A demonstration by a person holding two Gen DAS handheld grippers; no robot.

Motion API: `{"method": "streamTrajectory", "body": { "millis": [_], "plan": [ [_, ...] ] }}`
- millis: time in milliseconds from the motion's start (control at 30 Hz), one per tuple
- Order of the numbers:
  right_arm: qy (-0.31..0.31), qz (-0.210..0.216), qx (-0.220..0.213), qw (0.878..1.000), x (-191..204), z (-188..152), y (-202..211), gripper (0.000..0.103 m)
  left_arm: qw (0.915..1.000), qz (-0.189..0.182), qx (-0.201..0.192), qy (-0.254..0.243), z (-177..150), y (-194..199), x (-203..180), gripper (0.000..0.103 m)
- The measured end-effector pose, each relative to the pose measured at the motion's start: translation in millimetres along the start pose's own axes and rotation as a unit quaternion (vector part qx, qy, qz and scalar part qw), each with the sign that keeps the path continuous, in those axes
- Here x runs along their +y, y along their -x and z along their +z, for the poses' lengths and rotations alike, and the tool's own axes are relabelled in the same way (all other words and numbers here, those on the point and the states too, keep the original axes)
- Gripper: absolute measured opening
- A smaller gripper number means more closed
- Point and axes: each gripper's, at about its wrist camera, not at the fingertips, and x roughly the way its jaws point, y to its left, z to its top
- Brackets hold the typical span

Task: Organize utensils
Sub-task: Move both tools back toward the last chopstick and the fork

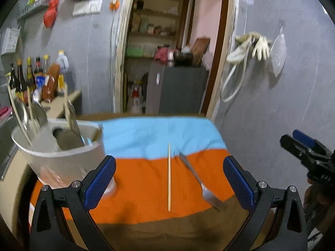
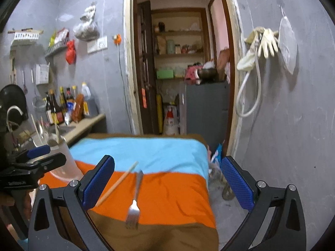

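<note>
A single wooden chopstick (image 1: 169, 177) and a metal fork (image 1: 201, 185) lie on the orange band of a striped cloth (image 1: 146, 188). A white utensil holder (image 1: 60, 146) with spoons and chopsticks stands at the cloth's left edge. My left gripper (image 1: 169, 179) is open and empty above the chopstick, with the holder just left of it. My right gripper (image 2: 167, 184) is open and empty above the fork (image 2: 135, 198), with the chopstick (image 2: 117, 185) to its left. The holder (image 2: 60, 156) shows at the left of the right wrist view.
The cloth (image 2: 167, 188) covers a small table with blue, orange and brown bands. A counter with sauce bottles (image 1: 37, 79) lies to the left. A doorway with a grey fridge (image 2: 205, 106) is beyond. A grey wall with hanging gloves (image 2: 263, 41) is on the right.
</note>
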Motion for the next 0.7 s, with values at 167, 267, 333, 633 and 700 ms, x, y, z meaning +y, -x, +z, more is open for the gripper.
{"method": "streamTrajectory", "body": {
  "millis": [167, 267, 333, 633, 700],
  "plan": [
    [-0.001, 0.011, 0.043, 0.999, -12.1, -17.6, -18.5, 0.103, 0.9992, 0.01, 0.036, 0.012, -18.6, -24.0, -1.4, 0.1],
    [0.002, 0.018, 0.068, 0.998, -12.8, -29.2, -30.7, 0.103, 0.9984, 0.016, 0.052, 0.018, -24.9, -35.7, 2.2, 0.1],
    [0.004, 0.019, 0.08, 0.997, -12.5, -35.9, -37.7, 0.103, 0.9975, 0.012, 0.065, 0.022, -28.4, -44.5, 5.3, 0.099],
    [0.005, 0.062, 0.144, 0.988, -2.7, -57.8, -64.6, 0.092, 0.9938, 0.008, 0.108, 0.025, -34.5, -69.9, 11.9, 0.089],
    [0.01, 0.073, 0.159, 0.985, 1.4, -62.1, -70.8, 0.087, 0.9931, 0.005, 0.115, 0.024, -34.9, -75.8, 13.6, 0.082]
  ]
}}
